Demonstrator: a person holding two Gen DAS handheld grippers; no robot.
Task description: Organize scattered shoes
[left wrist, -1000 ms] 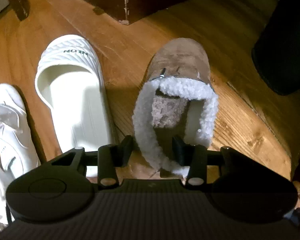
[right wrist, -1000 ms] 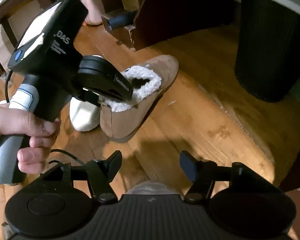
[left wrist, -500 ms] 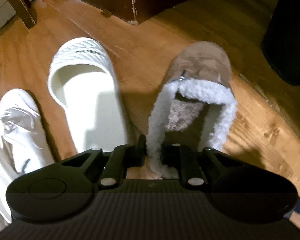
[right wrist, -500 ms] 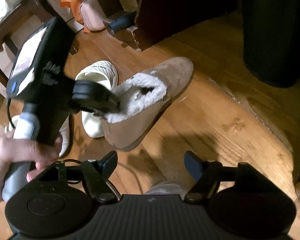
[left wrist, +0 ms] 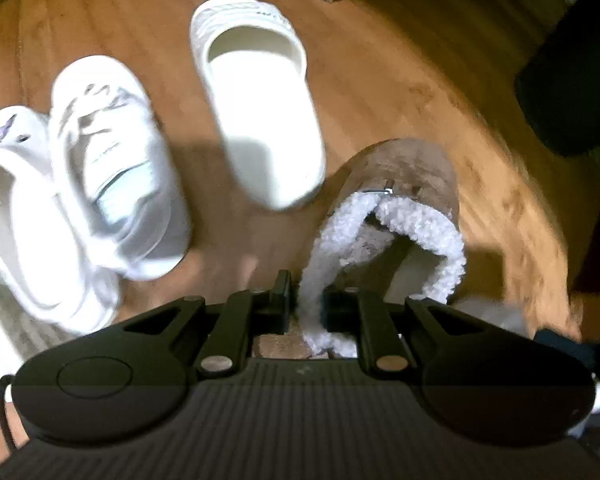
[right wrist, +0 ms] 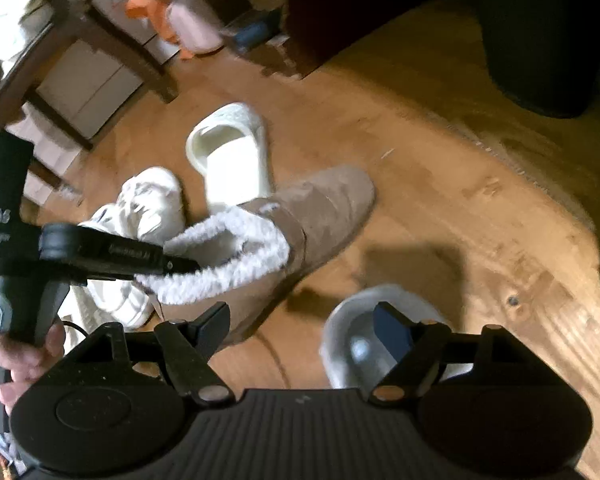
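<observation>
A tan fleece-lined slipper (left wrist: 404,184) is hanging heel-up from the left gripper (left wrist: 306,300), whose jaws are clenching the white fleece collar (left wrist: 312,280) at the heel rim; a second ago the jaws were standing apart around that rim and the slipper was lying flat on the wooden floor (left wrist: 380,72). In the right wrist view the slipper's (right wrist: 324,208) toe is pointing toward the floor (right wrist: 440,184) while its heel is being raised. A white slide sandal (left wrist: 260,112) is lying just beside the slipper's toe, and a pair of white sneakers (left wrist: 112,160) is lying to its left; both are now appearing farther up the left wrist view than before. The lettering read earlier on the sandal's strap is blurring out. The right gripper (right wrist: 300,328) is hovering with its jaws opening and nothing pressed between them; a pale grey slipper (right wrist: 364,340) is lying on the floor below it. A hand (right wrist: 24,356) is holding the left device, whose black housing (right wrist: 4,200) is showing the letters "DAS". A dark bin (right wrist: 540,32) is standing at the upper right; its contents are not visible.
</observation>
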